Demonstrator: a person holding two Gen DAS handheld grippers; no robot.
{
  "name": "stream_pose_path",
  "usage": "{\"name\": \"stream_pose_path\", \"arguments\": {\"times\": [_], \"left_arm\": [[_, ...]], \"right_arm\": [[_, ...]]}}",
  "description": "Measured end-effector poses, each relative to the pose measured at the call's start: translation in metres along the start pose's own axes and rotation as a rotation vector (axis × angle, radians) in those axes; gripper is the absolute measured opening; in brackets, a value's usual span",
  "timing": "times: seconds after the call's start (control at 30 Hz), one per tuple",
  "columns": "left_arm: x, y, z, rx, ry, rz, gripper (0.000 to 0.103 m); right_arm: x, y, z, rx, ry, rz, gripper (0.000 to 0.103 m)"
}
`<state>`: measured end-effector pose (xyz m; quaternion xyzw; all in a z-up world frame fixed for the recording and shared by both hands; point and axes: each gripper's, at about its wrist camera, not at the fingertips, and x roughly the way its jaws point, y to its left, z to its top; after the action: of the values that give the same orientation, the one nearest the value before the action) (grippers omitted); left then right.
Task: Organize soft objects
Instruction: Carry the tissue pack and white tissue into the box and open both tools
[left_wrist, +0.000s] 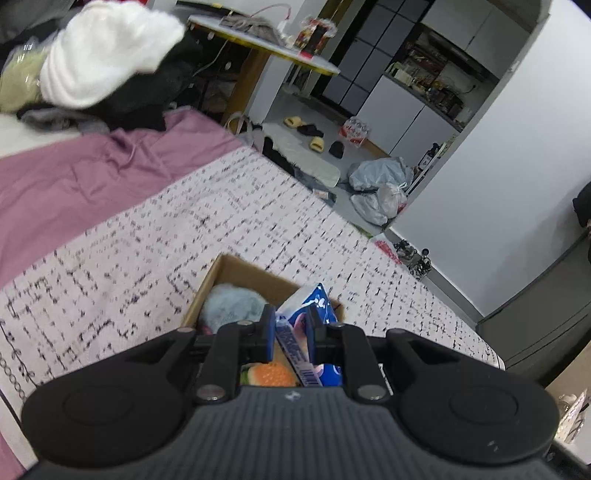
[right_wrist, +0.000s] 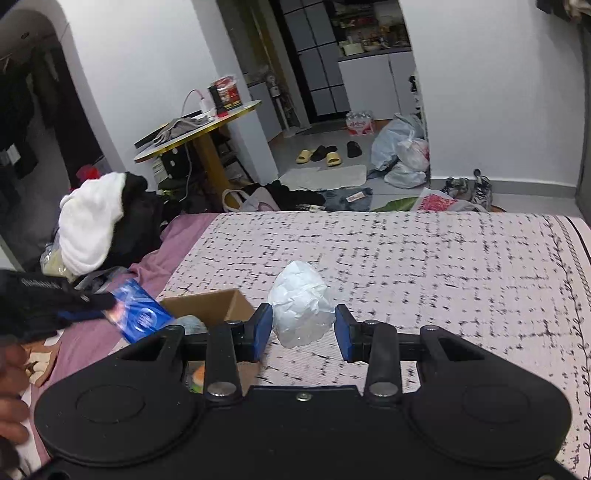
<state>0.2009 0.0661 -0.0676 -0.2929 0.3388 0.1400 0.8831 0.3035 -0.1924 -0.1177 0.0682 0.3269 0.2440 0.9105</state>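
Note:
My left gripper (left_wrist: 290, 334) is shut on a blue tissue pack (left_wrist: 306, 317) and holds it over an open cardboard box (left_wrist: 236, 269) on the bed. In the box lie a grey fluffy toy (left_wrist: 231, 304) and an orange burger-shaped toy (left_wrist: 271, 374). In the right wrist view the same pack (right_wrist: 138, 317) hangs from the left gripper above the box (right_wrist: 218, 304). My right gripper (right_wrist: 303, 330) is open, its blue pads on either side of a crumpled white paper ball (right_wrist: 301, 308) on the bedspread; I cannot tell if they touch it.
The bed has a pink checked spread (right_wrist: 443, 266) and a mauve sheet (left_wrist: 74, 184). A pile of white and black clothes (right_wrist: 99, 221) lies at the bed's far left corner. Beyond stand a round table (right_wrist: 199, 125), slippers and plastic bags on the floor.

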Motion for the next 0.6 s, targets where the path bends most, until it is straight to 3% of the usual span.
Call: {"name": "stream_pose_path", "arguments": {"times": [0.27,0.6], "left_arm": [[0.031,0.019,-0.024,-0.03,0.127,-0.042,0.015],[0.062,0.045,-0.04,-0.042,0.278,-0.041,0.017]], "right_arm": [[0.016,0.05,0.007,-0.082,0.044,0.03,0.036],[0.051,0.1,0.009,-0.194,0.135,0.018,0.037]]}}
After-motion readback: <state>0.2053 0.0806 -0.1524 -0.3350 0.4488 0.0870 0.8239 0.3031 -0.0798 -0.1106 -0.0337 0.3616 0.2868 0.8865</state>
